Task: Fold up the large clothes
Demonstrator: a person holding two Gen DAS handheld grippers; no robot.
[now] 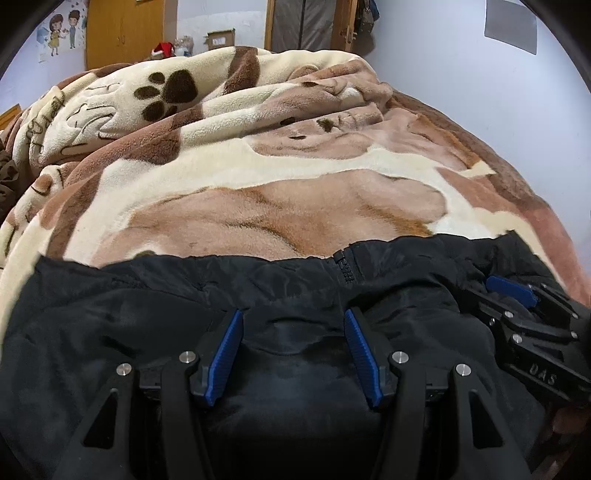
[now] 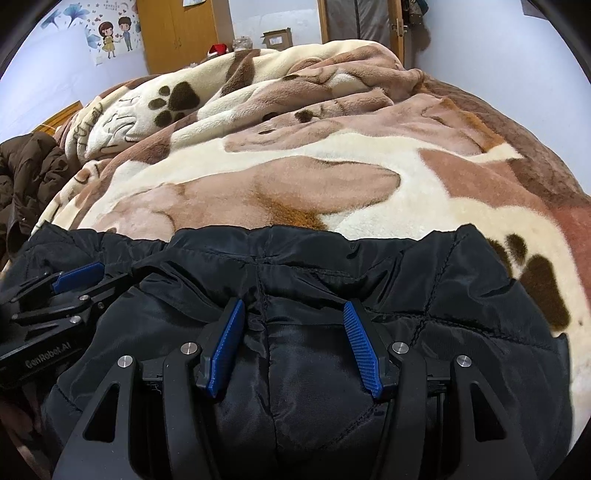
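Note:
A black padded jacket (image 1: 184, 302) lies on the bed across the near edge of both views, its far edge folded, with a zipper (image 1: 345, 269) showing; it also fills the lower half of the right wrist view (image 2: 332, 280). My left gripper (image 1: 293, 325) is open, its blue pads resting over the jacket fabric. My right gripper (image 2: 293, 321) is open too, over a seam of the jacket. Each gripper shows in the other's view: the right one at the far right (image 1: 517, 295), the left one at the far left (image 2: 74, 280).
A cream and brown fleece blanket (image 1: 295, 166) with paw prints covers the bed, bunched up at the back. A brown puffy coat (image 2: 29, 173) lies at the left. A wooden wardrobe (image 2: 177, 33) and a door stand by the far wall.

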